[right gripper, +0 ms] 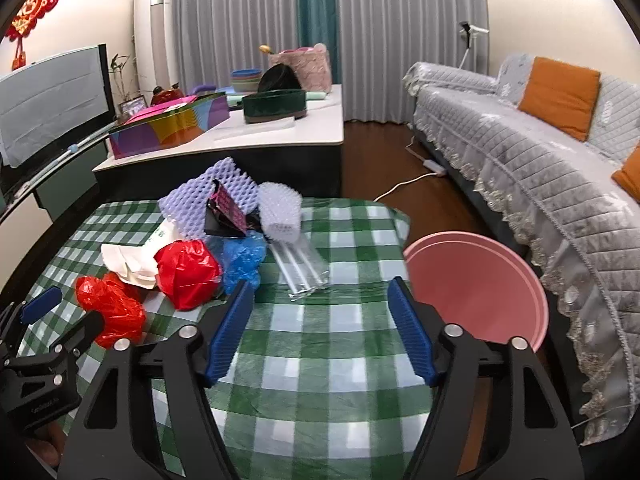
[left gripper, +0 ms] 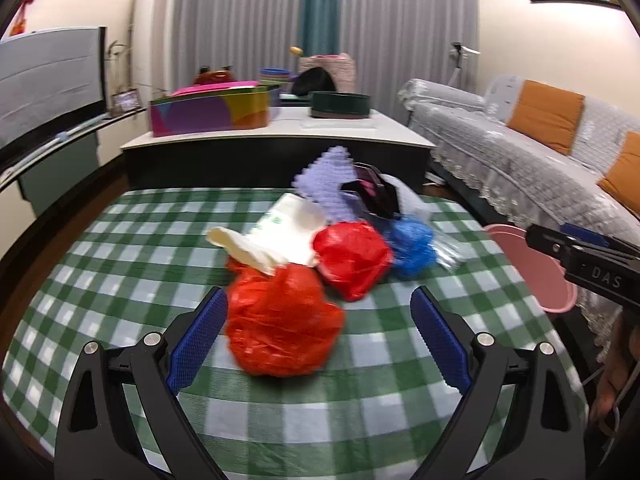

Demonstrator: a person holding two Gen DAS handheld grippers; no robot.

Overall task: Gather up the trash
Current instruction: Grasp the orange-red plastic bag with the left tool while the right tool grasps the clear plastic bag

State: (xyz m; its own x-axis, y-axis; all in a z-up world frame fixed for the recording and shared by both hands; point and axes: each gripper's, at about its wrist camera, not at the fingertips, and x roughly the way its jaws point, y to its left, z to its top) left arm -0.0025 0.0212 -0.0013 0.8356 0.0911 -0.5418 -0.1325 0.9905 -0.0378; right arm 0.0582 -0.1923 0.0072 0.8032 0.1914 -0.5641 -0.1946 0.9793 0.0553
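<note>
A pile of trash lies on the green checked tablecloth (left gripper: 120,280): a crumpled red bag (left gripper: 280,324) nearest, a second red bag (left gripper: 352,256), a blue bag (left gripper: 412,246), a white paper bag (left gripper: 280,236), purple foam (left gripper: 328,176), a dark packet (left gripper: 376,192). My left gripper (left gripper: 320,336) is open, its jaws on either side of the near red bag (right gripper: 112,312). My right gripper (right gripper: 320,328) is open and empty over bare cloth, just short of a clear packet of straws (right gripper: 304,268). A pink bin (right gripper: 480,280) stands at the table's right edge.
A low white-topped cabinet (right gripper: 280,132) with a colourful box (right gripper: 168,128) and a dark round tin (right gripper: 276,106) stands behind the table. A grey covered sofa (right gripper: 540,152) with orange cushions runs along the right. A covered TV (right gripper: 52,96) is on the left.
</note>
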